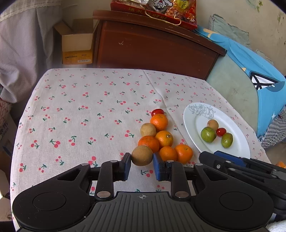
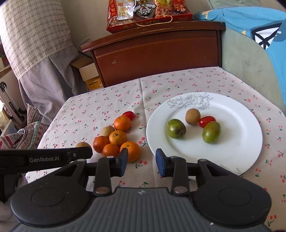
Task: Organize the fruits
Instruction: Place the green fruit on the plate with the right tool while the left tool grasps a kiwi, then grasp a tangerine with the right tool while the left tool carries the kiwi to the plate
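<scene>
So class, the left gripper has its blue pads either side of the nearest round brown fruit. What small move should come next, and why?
Probably close the left gripper on the round brown fruit and lift it. The fruit sits between the pads, apparently touching them, and one like it already lies on the white round plate. The right gripper is open, holding nothing.

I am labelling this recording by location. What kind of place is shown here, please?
Probably a lived-in home, perhaps a bedroom. A dark wooden headboard stands behind the table with the cherry-print tablecloth, bedding with a blue cloth lies beside it, and a red snack gift box sits on top.
</scene>
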The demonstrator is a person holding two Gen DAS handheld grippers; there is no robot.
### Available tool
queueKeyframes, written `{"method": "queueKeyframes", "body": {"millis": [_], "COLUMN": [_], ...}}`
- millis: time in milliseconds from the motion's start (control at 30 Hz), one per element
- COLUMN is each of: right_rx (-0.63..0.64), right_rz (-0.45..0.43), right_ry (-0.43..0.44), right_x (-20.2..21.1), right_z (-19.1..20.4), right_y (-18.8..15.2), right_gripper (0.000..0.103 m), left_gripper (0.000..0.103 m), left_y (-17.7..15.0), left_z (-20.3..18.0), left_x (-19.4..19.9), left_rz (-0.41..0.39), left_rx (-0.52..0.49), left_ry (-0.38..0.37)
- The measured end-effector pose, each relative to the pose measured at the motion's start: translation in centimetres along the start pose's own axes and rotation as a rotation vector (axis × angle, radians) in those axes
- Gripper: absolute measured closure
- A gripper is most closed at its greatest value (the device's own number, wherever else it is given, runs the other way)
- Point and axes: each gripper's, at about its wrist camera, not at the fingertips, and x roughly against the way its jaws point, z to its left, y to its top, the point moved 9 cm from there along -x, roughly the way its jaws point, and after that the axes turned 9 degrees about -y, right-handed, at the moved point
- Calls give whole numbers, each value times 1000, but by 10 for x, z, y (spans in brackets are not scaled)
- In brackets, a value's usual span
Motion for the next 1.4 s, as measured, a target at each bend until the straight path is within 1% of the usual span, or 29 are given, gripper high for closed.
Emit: {"method": "queueKeyframes", "body": {"millis": [200, 467, 533, 600, 800, 900, 967, 1067, 1200, 1300, 1400], "right_rx": [-6, 0, 5, 9, 8, 14, 7, -14, -64, -114, -166], "right_rz": [5, 22, 15, 13, 8, -25, -53, -100, -149, -157, -140], "right_ry": [2, -23, -28, -32, -18, -2, 5, 1, -56, -111, -176], "right_x": [-12, -28, -29, -29, -22, -8, 3, 20, 37, 42, 42], "right_z": [8, 16, 17, 17, 16, 16, 13, 3, -26, -52, -79], "right_y": [-1, -3, -2, -2, -2, 4, 11, 22, 34, 35, 30], "right_gripper": [69, 68, 68, 70, 72, 72, 72, 72, 72, 72, 72], "left_gripper": [79, 79, 79, 78, 78, 79, 79, 79, 79, 79, 79], "left_y": [-1, -4, -6, -8, -8, -3, 4, 16, 30, 37, 37], "left_z": [3, 8, 10, 11, 8, 7, 4, -6, -28, -45, -63], "left_x": [0, -5, -7, -11, -11, -4, 3, 11, 11, 7, -4], "left_rz": [3, 19, 26, 30, 15, -12, -43, -85, -127, -143, -132], "left_rx": [14, 28, 36, 39, 16, 27, 12, -29, -74, -89, -93], "left_ry": [3, 13, 16, 21, 32, 29, 31, 17, -31, -75, -127]}}
